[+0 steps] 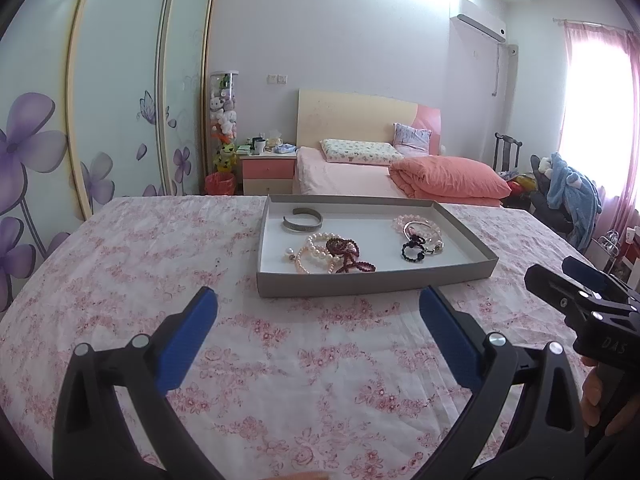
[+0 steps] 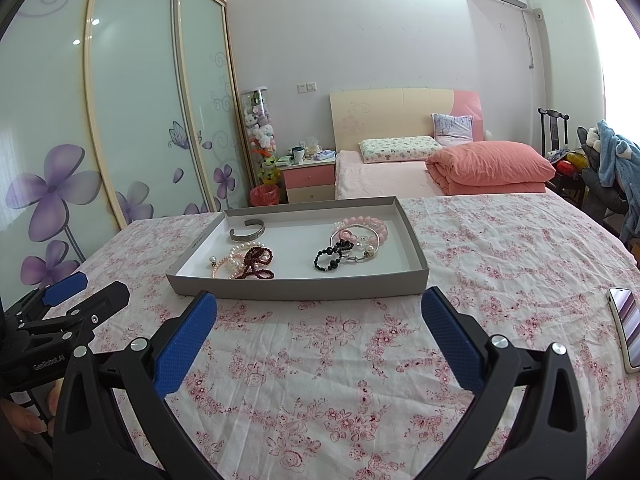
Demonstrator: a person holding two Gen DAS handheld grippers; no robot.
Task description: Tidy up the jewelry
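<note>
A shallow grey tray sits on a floral cloth ahead of both grippers. In it lie a silver cuff, pearl bracelets, a dark red bead string, a black bead bracelet, and pink bead and silver bangles. My left gripper is open and empty, just short of the tray. My right gripper is open and empty, also just before the tray's near wall.
A phone lies on the cloth at the right edge. The right gripper shows at the right in the left wrist view; the left gripper shows at the left in the right wrist view. A bed, nightstand and wardrobe stand beyond.
</note>
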